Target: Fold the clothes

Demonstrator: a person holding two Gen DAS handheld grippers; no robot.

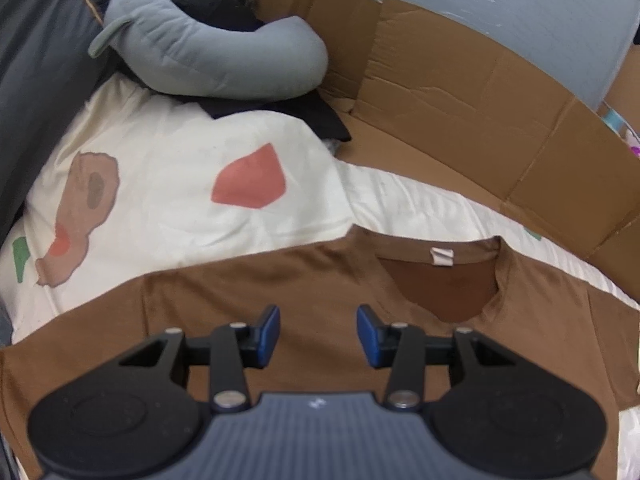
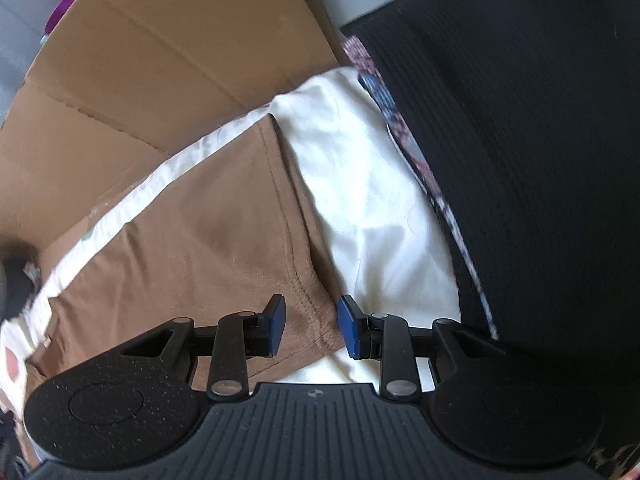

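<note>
A brown T-shirt [image 1: 280,280] lies flat on a white bed sheet, its neck opening with a white label [image 1: 442,258] toward the far side. My left gripper [image 1: 318,334] hovers open over the shirt's shoulder area, just left of the collar, with nothing between its blue pads. In the right wrist view the shirt's hemmed edge [image 2: 308,304] runs between the blue pads of my right gripper [image 2: 311,326], which is open and straddles that hem. The shirt [image 2: 192,232] spreads out to the left of it.
A grey curved pillow [image 1: 208,48] and dark clothes sit at the far left. A printed white duvet [image 1: 180,184] covers the bed. Flattened cardboard [image 1: 480,120] lines the far side. A person's black garment [image 2: 540,160] fills the right of the right wrist view.
</note>
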